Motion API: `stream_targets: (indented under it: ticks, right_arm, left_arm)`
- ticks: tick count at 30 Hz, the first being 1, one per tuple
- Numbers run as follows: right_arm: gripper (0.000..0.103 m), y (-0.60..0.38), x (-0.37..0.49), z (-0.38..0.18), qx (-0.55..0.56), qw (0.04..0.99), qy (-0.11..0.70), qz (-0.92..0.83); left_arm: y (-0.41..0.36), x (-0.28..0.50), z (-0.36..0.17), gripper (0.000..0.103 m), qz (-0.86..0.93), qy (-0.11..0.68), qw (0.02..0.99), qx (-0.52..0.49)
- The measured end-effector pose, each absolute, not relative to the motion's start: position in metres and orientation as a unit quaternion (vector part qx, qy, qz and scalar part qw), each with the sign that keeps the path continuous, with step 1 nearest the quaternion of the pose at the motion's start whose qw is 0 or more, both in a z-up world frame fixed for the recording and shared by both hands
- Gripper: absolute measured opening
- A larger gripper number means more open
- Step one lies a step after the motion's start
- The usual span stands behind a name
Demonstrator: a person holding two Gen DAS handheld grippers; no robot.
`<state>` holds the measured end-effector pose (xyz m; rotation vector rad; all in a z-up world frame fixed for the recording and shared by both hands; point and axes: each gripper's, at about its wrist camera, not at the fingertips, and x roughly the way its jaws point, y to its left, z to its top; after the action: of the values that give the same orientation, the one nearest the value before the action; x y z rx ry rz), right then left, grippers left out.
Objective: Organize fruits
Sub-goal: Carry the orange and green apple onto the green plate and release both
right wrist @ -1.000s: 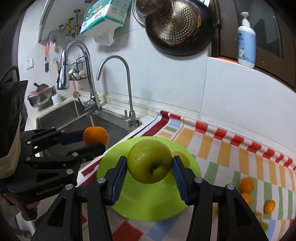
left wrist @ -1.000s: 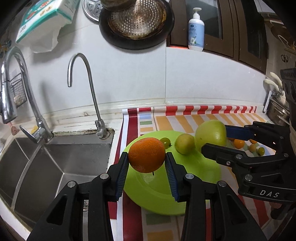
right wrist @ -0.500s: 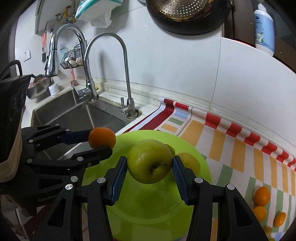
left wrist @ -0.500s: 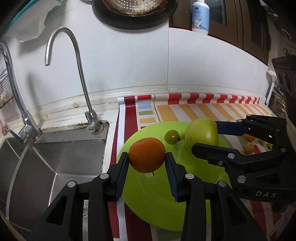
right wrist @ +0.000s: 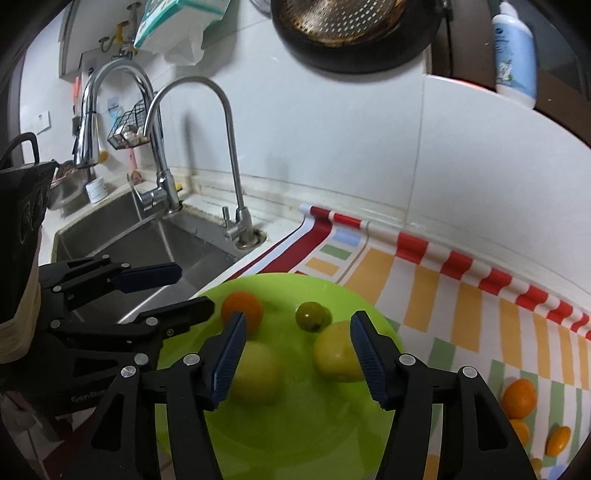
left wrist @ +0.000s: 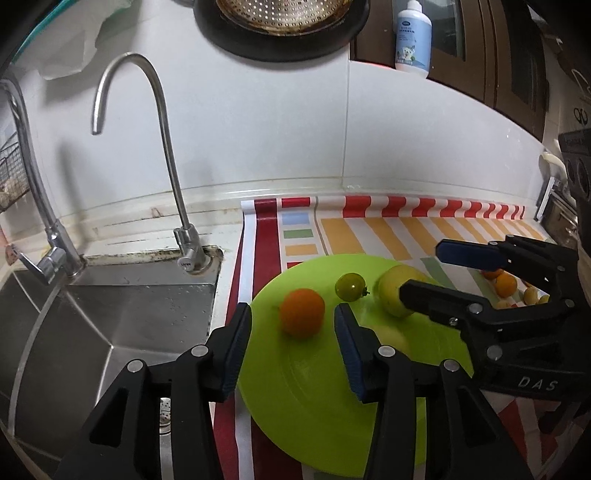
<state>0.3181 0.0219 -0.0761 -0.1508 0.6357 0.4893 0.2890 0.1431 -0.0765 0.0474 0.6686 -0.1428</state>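
A lime-green plate lies on a striped mat. My left gripper is open; the orange sits free on the plate between its jaws. My right gripper is open above the plate. The green apple looks blurred on the plate below its left jaw. A yellow-green fruit and a small green fruit also lie on the plate.
A steel sink with two faucets lies left of the mat. Several small orange and yellow fruits lie on the mat to the right. A strainer pan and a bottle are on the wall.
Both grippers opened. The orange left my left gripper and the green apple left my right gripper; both now lie on the plate.
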Motion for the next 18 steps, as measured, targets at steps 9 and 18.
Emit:
stream_targets:
  ticks: [9,18]
  right_arm:
    - [0.065,-0.002,0.293,-0.063,-0.059,0.929,0.301,0.205]
    - [0.07,-0.02,0.262,-0.047,-0.052,0.939,0.284,0.186]
  left_arm:
    - [0.134,0.267,-0.06,0.051,-0.059,0.315,0.947,0.022]
    - [0.122,0.238,-0.045,0.056,-0.056,0.305,0.951,0.013]
